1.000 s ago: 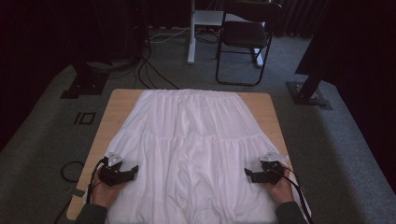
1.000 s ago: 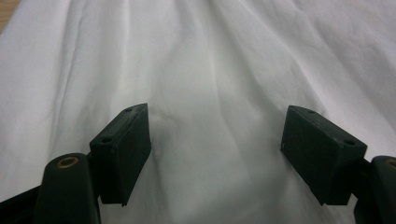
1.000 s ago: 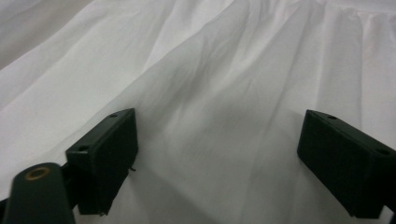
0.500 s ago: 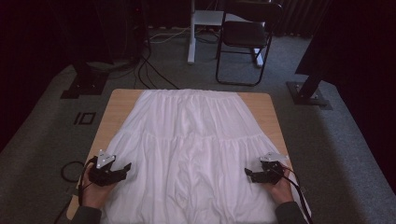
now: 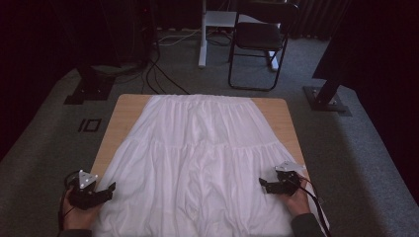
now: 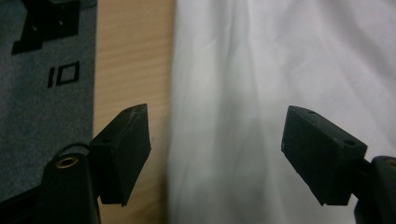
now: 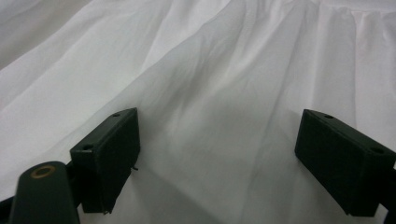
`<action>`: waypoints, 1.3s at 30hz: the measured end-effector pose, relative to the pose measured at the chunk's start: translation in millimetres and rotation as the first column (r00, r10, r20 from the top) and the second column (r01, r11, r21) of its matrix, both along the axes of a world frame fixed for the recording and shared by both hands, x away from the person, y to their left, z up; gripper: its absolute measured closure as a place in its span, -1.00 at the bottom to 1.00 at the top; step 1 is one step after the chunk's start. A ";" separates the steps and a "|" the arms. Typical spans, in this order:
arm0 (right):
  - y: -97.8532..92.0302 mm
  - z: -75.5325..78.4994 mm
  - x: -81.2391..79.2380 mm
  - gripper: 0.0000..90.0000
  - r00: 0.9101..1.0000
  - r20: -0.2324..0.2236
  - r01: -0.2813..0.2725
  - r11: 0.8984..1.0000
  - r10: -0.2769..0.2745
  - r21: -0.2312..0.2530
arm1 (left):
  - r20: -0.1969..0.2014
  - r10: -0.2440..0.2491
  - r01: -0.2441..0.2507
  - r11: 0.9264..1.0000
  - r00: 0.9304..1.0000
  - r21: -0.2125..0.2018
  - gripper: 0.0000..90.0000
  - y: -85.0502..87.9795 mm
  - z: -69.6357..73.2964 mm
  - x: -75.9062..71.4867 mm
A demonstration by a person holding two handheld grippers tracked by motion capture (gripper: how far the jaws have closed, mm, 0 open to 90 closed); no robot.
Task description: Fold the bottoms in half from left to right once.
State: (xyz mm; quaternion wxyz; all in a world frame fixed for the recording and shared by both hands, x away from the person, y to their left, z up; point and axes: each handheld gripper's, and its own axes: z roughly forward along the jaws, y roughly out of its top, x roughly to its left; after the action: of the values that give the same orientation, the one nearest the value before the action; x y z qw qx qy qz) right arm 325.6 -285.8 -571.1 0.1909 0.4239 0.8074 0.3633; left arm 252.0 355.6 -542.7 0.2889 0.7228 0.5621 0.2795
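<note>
White pleated cotton skirt (image 5: 197, 163) spread flat on light wooden counter (image 5: 123, 116); left gripper (image 5: 106, 189) fingers wide, just opened further, nothing between; right gripper (image 5: 263, 184) fingers wide over skirt

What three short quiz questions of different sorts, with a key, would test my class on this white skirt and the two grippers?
1. True or false: the right gripper is clamped on the white skirt.
2. Which gripper has its jaws over the skirt's edge, with bare wooden table beside it? A left, B right.
3. What stands on the carpet beyond the table?

Key
1. False: its jaws stand wide apart above the cloth.
2. A, the left gripper.
3. A black folding chair.
</note>
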 end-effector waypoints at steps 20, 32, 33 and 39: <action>-0.1 0.0 -0.4 -0.70 1.000 0.001 0.001 1.000 -0.001 -0.001 | -0.050 -0.037 0.034 0.998 0.998 -0.050 -0.58 -5.9 -15.2 13.1; -5.1 10.0 -6.3 -0.06 1.000 -0.017 0.007 1.000 -0.007 0.018 | -0.085 -0.053 0.048 0.997 0.995 -0.062 0.72 -14.9 -6.1 15.1; -8.9 14.5 -8.1 -0.04 1.000 -0.002 0.021 0.999 -0.021 0.025 | -0.084 -0.065 0.062 0.997 0.994 -0.041 0.86 -18.4 -5.9 14.6; -63.0 35.4 -16.4 -0.27 0.969 0.032 0.243 0.970 -0.243 0.022 | -0.076 -0.073 0.069 0.997 0.994 -0.042 0.92 -18.1 -6.6 13.8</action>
State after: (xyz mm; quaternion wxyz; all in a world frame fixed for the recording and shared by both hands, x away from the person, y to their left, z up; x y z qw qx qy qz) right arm 309.2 -348.8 -535.7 0.2439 0.5149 0.7427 0.3517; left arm 265.9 337.5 -549.3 0.2906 0.7469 0.5522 0.2297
